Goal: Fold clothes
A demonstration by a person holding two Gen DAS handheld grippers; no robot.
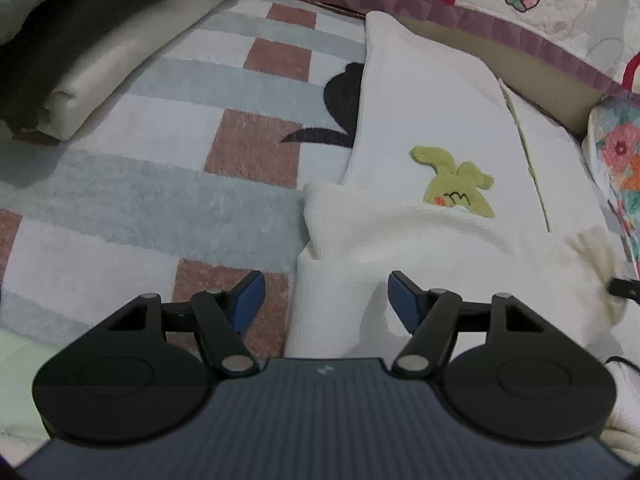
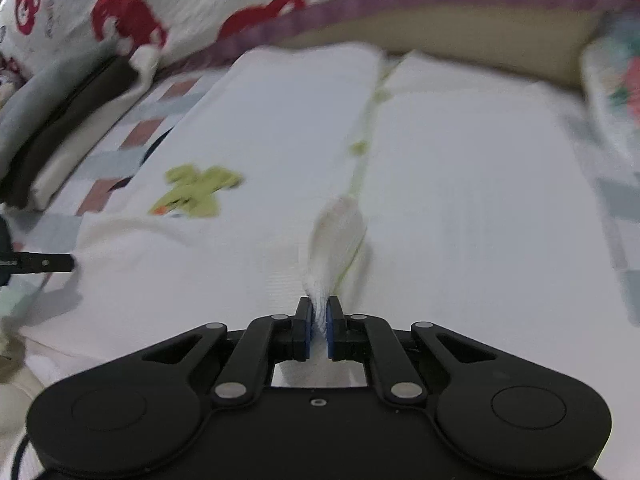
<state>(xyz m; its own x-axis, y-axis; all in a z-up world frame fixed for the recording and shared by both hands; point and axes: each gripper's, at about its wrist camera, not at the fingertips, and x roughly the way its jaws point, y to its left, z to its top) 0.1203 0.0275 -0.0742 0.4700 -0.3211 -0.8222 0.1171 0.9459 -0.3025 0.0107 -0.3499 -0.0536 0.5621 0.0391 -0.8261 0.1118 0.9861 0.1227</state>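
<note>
Left gripper: black linkage arms with silver pivot pins, blue pads, and a ribbed grey body behind them. Right gripper: matching arms, plain black body.

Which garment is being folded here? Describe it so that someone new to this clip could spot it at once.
Start at the checked rug by the purple-edged mattress. On it lies a white top, beside a stack of grey, black and cream folded clothes. Only the top has a green animal patch, and the right tool pinches a fold of it.
</note>
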